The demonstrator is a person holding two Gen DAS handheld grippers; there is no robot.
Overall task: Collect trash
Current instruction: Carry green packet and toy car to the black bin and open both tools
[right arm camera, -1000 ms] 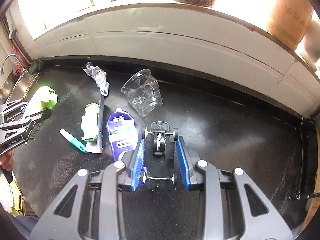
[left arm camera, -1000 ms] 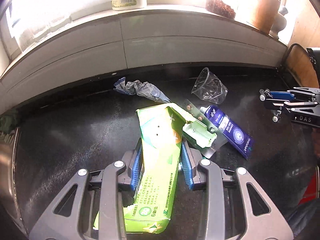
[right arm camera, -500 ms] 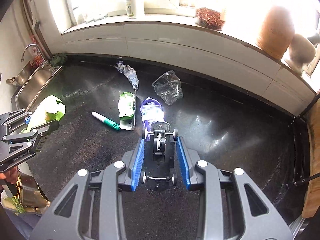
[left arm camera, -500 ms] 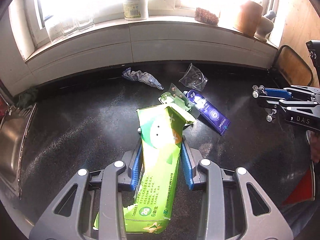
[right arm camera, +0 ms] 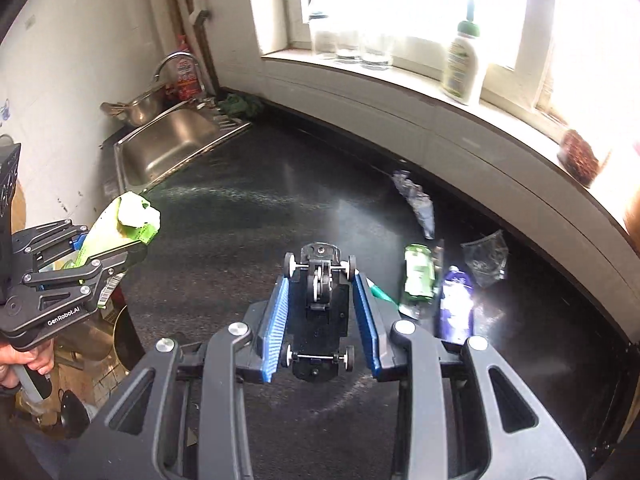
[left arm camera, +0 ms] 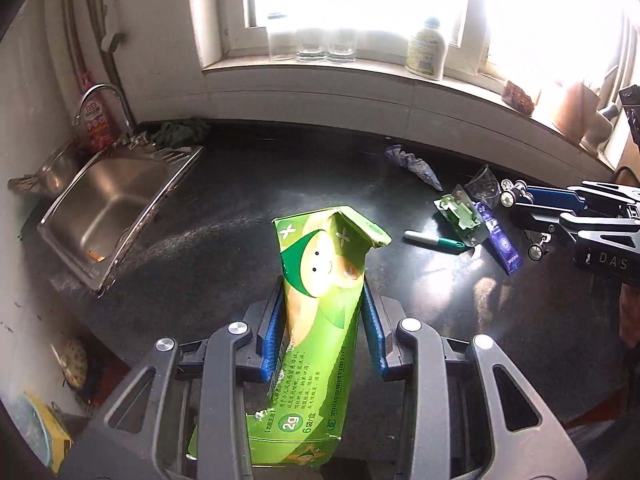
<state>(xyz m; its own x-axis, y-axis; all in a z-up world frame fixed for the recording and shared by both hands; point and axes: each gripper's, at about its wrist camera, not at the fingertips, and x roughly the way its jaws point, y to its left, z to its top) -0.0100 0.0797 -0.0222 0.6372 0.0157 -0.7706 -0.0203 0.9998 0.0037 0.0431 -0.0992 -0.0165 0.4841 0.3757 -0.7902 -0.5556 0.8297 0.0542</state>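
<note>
Above black counter, green carton lengthwise along jaws.

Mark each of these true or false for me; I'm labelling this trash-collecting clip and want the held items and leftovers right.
1. The left gripper holds a green carton. True.
2. The right gripper is empty. False: it is shut on a black toy car chassis.
3. A crumpled clear cup lies on the black counter. True.
4. The green marker lies in the sink. False: it lies on the counter near the purple packet.
5. Three glasses stand on the windowsill. True.
</note>
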